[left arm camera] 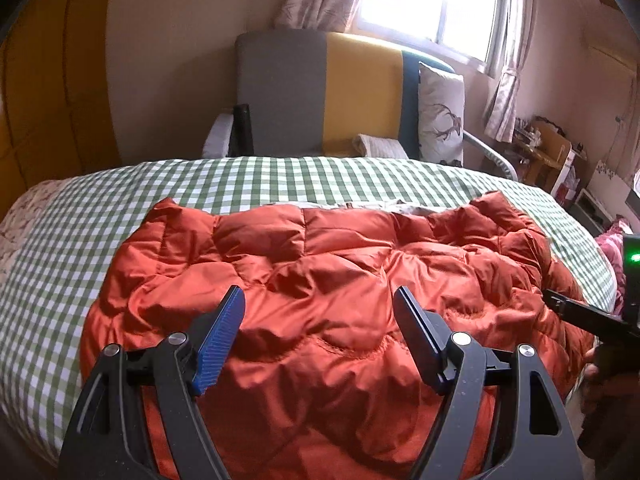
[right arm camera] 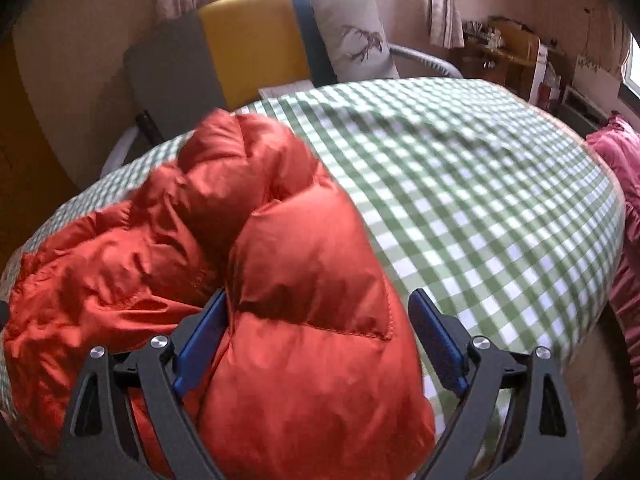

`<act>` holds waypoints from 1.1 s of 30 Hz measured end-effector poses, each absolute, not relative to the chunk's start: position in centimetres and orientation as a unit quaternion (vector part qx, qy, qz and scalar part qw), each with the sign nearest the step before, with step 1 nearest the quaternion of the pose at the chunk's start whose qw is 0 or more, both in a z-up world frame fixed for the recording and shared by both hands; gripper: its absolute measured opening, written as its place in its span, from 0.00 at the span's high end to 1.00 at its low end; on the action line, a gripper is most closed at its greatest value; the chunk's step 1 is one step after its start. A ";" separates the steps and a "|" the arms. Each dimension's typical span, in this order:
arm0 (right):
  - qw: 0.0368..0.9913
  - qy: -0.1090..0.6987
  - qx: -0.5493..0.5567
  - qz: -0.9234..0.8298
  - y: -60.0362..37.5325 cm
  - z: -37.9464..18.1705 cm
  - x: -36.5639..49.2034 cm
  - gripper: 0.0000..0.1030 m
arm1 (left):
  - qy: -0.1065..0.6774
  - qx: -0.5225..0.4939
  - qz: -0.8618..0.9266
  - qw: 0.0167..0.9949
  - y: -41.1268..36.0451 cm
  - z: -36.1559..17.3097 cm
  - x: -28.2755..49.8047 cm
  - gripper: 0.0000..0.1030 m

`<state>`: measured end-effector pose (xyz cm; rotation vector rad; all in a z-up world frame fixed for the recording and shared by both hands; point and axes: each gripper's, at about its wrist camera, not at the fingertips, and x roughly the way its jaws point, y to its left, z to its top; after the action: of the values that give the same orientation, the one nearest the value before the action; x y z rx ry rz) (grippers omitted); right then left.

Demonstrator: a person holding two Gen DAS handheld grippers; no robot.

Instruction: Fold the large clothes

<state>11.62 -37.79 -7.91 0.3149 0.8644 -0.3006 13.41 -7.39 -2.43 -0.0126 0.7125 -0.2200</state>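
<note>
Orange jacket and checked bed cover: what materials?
Orange jacket: looks like slick synthetic shell, nylon or polyester, over puffy fill; it has a sheen, stitched quilt lines and swollen panels. Checked bed cover: matte woven cloth, probably cotton; green-white gingham, no shine.

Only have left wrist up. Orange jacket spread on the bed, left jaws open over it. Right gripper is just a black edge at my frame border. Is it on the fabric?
Observer: Yes. The right gripper has its jaws spread, with a puffy section of the orange jacket bulging between them.
Operator: Clamped?
Observer: No. The right-hand blue pad stands clear of the fabric, with the checked bedcover visible in the gap.
Operator: Anything beyond that side of the bed?
Observer: A pink ruffled fabric lies along the bed's far right edge; your view catches only a corner of it.
</note>
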 end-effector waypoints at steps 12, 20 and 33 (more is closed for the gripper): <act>0.857 0.428 0.287 -0.019 -42.0 -9.5 8.1 0.02 | 0.377 -0.008 -0.122 0.918 -8.2 -4.6 14.1 0.27; 0.814 0.425 0.392 0.048 -41.9 -12.0 7.4 0.03 | 0.398 -0.025 -0.153 0.904 -7.7 -6.9 14.9 0.27; 0.867 0.369 0.317 0.103 -36.2 -3.5 8.0 0.66 | 0.422 -0.057 -0.197 0.883 -7.2 -9.1 16.3 0.27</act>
<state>8.00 -36.22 -3.55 0.6646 0.7732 0.2159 16.27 -7.18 -9.07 -0.1196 0.8794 -0.4103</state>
